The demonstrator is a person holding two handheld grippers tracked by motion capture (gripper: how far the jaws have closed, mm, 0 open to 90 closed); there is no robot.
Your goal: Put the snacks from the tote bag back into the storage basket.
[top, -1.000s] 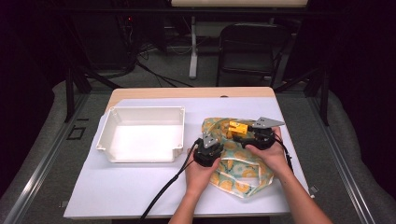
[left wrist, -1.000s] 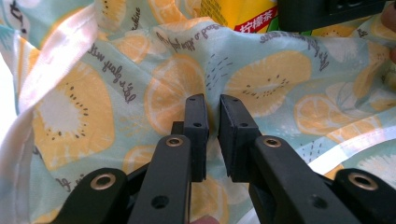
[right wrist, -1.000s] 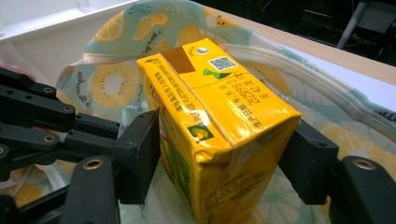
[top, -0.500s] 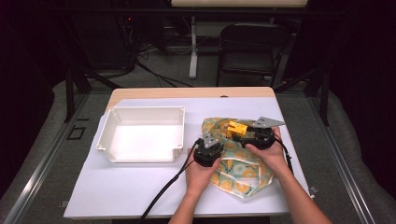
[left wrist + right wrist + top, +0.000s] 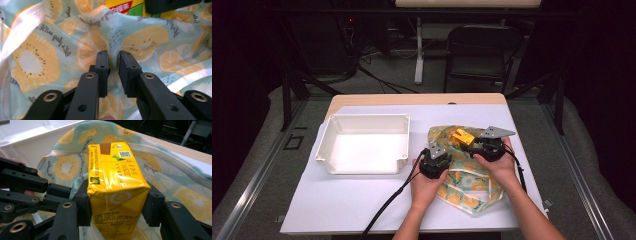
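A yellow carton (image 5: 117, 187) is clamped by the right gripper (image 5: 117, 207), its jaws just closing; bag fabric (image 5: 62, 45) is pinched by the left gripper (image 5: 113, 72), its jaws just easing slightly.

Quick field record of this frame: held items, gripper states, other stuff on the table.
left gripper: jaws nearly shut, pinching a fold of the bag; just been opening slightly
right gripper: jaws have just been closing; pads press both sides of the carton
carton: yellow drink carton, at the bag mouth
bag: fruit-print cloth, lying on the sheet
bin: white, left of the bag
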